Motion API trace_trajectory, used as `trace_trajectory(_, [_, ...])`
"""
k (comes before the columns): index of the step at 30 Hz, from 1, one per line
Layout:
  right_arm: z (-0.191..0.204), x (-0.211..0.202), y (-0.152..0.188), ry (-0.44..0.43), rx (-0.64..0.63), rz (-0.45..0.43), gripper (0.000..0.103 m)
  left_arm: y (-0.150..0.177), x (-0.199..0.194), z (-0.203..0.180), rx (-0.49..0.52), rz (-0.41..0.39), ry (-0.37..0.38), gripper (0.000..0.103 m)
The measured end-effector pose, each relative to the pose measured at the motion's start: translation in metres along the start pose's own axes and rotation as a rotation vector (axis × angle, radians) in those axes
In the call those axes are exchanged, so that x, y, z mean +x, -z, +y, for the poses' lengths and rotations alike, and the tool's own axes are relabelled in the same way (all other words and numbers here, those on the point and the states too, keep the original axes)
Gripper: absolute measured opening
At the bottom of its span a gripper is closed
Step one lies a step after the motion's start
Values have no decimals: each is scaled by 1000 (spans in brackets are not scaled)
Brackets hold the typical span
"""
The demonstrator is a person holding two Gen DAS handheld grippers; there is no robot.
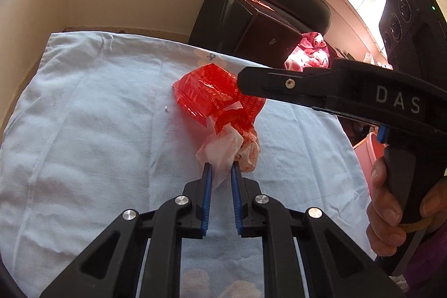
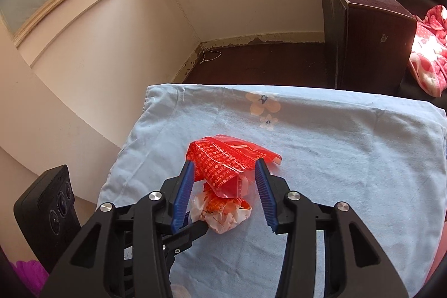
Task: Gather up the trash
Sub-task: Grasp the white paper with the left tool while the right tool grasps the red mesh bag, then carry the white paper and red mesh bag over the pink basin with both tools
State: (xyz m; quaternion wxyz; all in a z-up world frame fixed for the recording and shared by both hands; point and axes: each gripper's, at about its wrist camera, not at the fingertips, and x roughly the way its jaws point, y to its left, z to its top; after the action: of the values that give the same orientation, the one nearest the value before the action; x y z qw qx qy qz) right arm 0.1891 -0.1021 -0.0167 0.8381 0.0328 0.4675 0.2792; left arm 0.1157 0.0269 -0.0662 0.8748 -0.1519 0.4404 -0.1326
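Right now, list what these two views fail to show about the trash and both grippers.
- Left wrist view: the right gripper covers part of the red wrapper; its fingertips are hidden.
- Right wrist view: the wrapper hides part of the crumpled paper.
- Both views: wrapper print too small to read.
- No bin visible.

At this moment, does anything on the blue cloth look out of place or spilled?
Only the trash: a crumpled red printed plastic wrapper with a wadded white paper wrapper beside it lies mid-cloth on the light blue floral cloth. A tiny white crumb lies beside it. Nothing is spilled.
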Motion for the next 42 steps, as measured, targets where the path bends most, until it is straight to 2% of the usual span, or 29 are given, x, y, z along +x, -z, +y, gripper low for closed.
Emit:
trace_trajectory(5, [13, 10, -1, 55, -88, 4, 46, 3, -1, 3, -5, -3, 4, 12])
trace_trajectory(9, [13, 13, 1, 69, -107, 0, 45, 4, -1, 4, -10, -4, 5, 12])
trace_trajectory(10, [11, 13, 2, 63, -101, 1, 37, 5, -2, 4, -11, -5, 5, 12])
trace_trajectory(12, [8, 14, 5, 62, -90, 6, 28, 6, -2, 5, -12, -5, 3, 12])
trace_trajectory(18, [6, -2, 10, 67, -75, -37, 12, 9, -4, 2, -12, -1, -4, 12])
trace_trajectory(31, [-17, -71, 38, 117, 28, -162, 10, 12, -27, -17, 8, -46, -23, 12])
trace_trajectory(42, [-33, -130, 75, 254, 53, -274, 10, 8, -39, -59, 58, -92, -53, 12])
